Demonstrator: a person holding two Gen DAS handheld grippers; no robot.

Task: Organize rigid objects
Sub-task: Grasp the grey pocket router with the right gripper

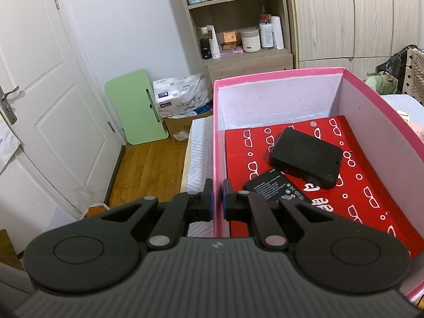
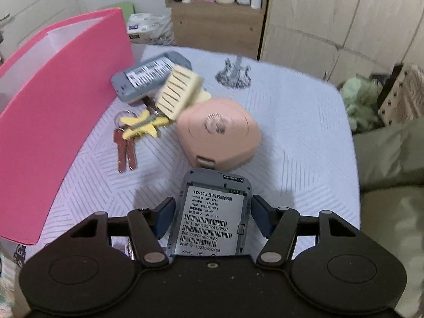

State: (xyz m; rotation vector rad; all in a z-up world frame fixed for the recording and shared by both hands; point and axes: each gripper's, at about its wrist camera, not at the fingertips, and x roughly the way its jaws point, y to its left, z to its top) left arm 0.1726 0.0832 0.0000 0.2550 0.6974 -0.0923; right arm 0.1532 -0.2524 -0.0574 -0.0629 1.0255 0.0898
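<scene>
While left tool (image 1: 217, 198) pinches box wall (image 1: 217, 143) | battery (image 1: 275, 189) half-hidden.

White door (image 1: 47, 84), green board (image 1: 135, 106) leaning beside it, wooden shelf (image 1: 235, 26)

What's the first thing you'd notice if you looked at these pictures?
The big pink box, held by its near wall in the left gripper, with a black case lying on a red patterned board inside. Next, the grey router between the right gripper's open fingers, just in front of a peach-coloured round case.
</scene>
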